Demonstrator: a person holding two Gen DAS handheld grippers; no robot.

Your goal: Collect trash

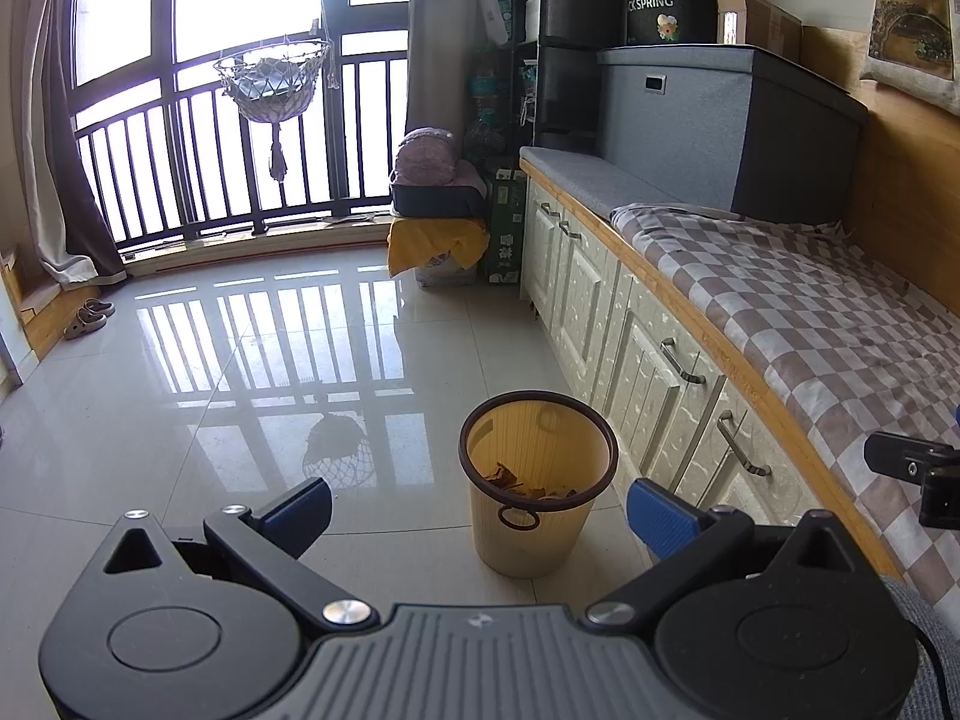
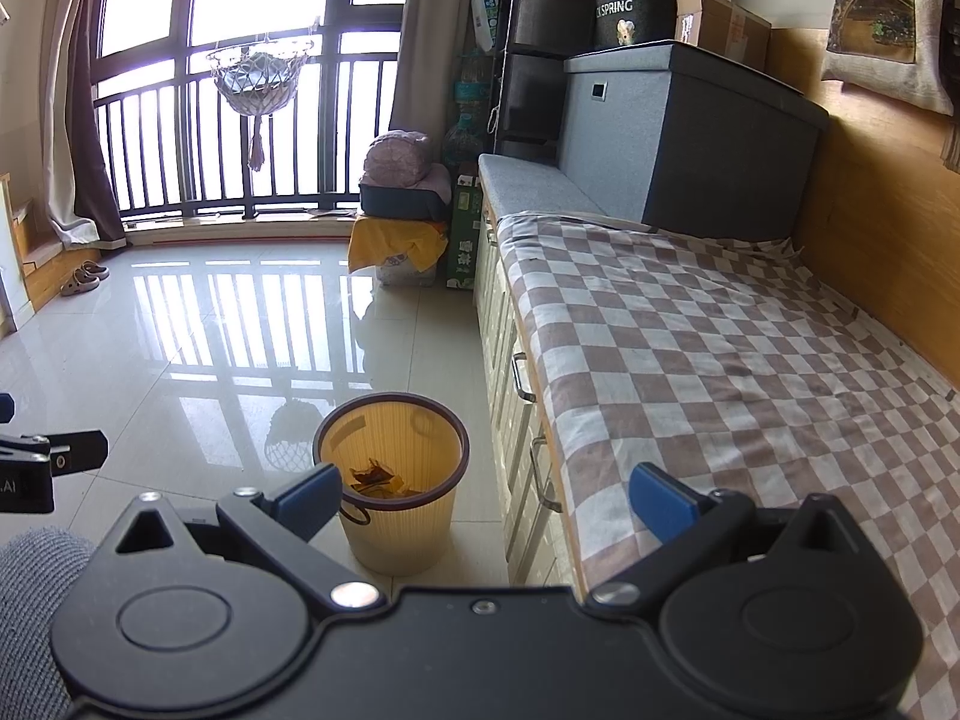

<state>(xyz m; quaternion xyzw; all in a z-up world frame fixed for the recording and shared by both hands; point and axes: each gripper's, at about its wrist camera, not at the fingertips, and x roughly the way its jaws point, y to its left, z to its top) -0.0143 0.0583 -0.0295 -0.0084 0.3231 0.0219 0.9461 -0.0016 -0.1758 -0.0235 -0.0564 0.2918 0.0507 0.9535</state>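
the trash bin [image 1: 539, 492] stands upright on the glossy floor [image 1: 240, 360], just beside the cabinet drawers [image 1: 660, 372] under the checkered cloth [image 2: 720, 360], with brown scraps [image 2: 375, 477] inside. left gripper [image 1: 480, 507] and right gripper [image 2: 483, 495] hover above it, both spread wide and empty.

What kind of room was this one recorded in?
Probably a home bedroom or sunroom: a built-in bench bed under a checkered sheet, a railed floor-to-ceiling window, and a yellow wastebasket on glossy tile.
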